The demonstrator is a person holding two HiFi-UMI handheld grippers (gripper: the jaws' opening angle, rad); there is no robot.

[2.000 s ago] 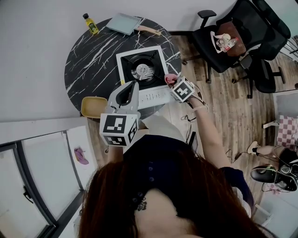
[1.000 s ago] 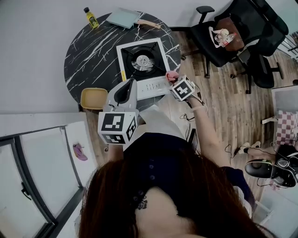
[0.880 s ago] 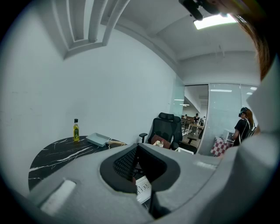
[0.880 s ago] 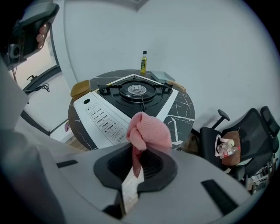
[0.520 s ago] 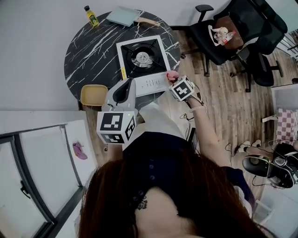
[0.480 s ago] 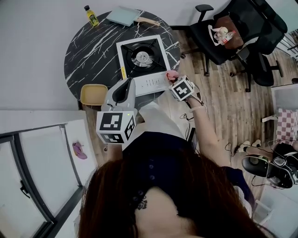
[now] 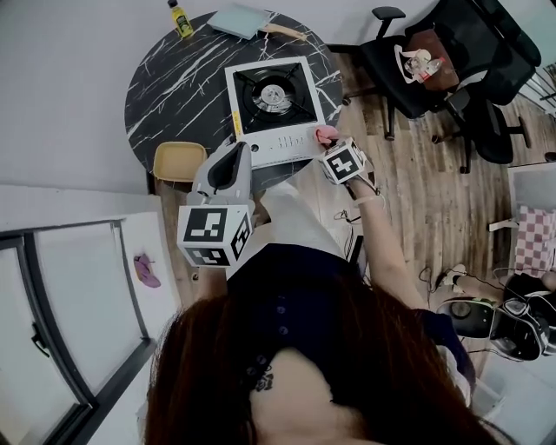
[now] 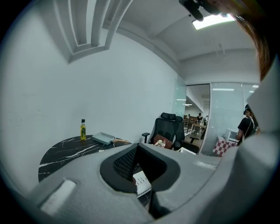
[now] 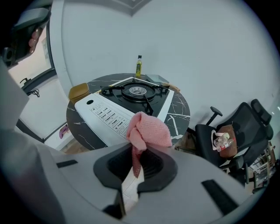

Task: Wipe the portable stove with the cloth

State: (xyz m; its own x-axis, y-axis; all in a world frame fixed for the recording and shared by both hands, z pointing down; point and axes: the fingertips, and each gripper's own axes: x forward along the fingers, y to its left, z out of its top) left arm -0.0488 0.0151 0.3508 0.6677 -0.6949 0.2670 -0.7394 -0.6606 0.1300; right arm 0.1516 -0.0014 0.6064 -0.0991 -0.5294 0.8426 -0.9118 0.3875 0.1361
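Pink cloth (image 9: 148, 129) is pinched by a thin tail in the right gripper (image 9: 134, 162), near the stove (image 9: 109, 116). Hard wiping could tug it loose. Left gripper (image 8: 136, 166) is closed, empty.

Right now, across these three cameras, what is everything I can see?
table: one, black marble, round, beside the wall
portable stove: one, white with black burner, on the table's near side
bottle: one, yellow, table's far edge
tray: one, pale blue, beside the bottle
rounded item: one, yellow, table's left edge, unclear what
office chairs: at least two, black, right of the table
cloth: one, pink, pinched in the right gripper by the stove's corner
left gripper: one, grey, shut, empty
right gripper: one, grey, shut on the cloth
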